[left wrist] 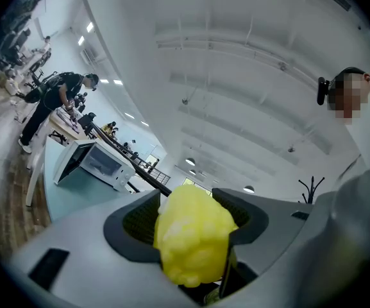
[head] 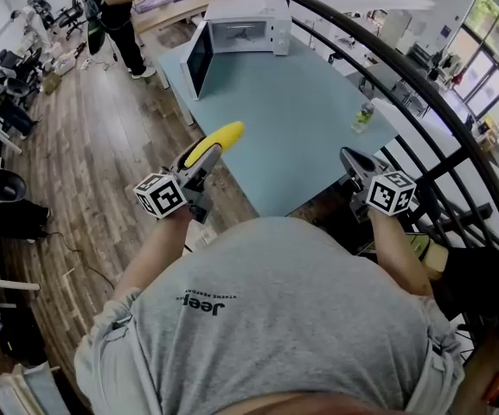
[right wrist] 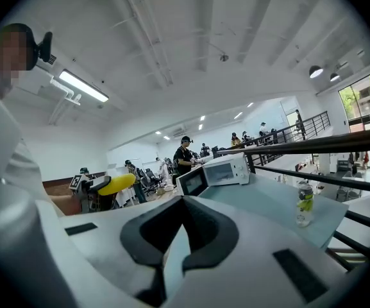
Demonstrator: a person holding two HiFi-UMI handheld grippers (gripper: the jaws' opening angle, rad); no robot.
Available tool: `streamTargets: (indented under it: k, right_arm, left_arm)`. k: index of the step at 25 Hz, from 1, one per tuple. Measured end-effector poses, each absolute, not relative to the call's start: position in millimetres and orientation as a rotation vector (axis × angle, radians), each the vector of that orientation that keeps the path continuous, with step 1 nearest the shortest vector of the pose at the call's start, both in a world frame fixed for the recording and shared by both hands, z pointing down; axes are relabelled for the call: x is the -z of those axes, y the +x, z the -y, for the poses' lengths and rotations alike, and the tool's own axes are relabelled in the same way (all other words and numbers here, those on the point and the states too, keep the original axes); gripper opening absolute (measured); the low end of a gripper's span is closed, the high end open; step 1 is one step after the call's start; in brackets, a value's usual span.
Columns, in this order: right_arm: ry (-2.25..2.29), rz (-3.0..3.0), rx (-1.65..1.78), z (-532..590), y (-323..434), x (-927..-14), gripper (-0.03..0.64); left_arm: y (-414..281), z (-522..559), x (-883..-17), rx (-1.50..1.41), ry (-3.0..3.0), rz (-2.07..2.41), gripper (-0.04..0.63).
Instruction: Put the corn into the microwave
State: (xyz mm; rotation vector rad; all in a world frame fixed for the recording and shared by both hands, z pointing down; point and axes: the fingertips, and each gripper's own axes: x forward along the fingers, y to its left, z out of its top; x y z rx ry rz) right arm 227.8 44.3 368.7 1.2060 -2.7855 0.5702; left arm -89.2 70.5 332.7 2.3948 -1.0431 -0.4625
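Note:
My left gripper (head: 204,156) is shut on a yellow corn cob (head: 214,143), which sticks out forward beyond the jaws, just off the near left corner of the pale blue table (head: 292,119). In the left gripper view the corn (left wrist: 194,236) fills the space between the dark pads (left wrist: 140,226). The white microwave (head: 249,26) stands at the table's far end with its door (head: 200,59) swung open to the left. My right gripper (head: 349,157) hangs at the table's near right corner, shut with nothing in it; its tips (right wrist: 183,201) meet.
A plastic bottle with a green label (head: 363,116) stands near the table's right edge. A dark curved railing (head: 422,85) runs along the right side. A person in black (head: 115,7) works at another table beyond the microwave, on the wooden floor (head: 102,145).

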Motion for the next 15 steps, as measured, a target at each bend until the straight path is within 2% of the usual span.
streamTargets:
  k: [15]
  right_arm:
    - [1.12, 2.845, -0.547, -65, 295, -359, 0.017]
  left_arm:
    - [20, -86, -329, 0.465, 2.374, 1.016, 0.262]
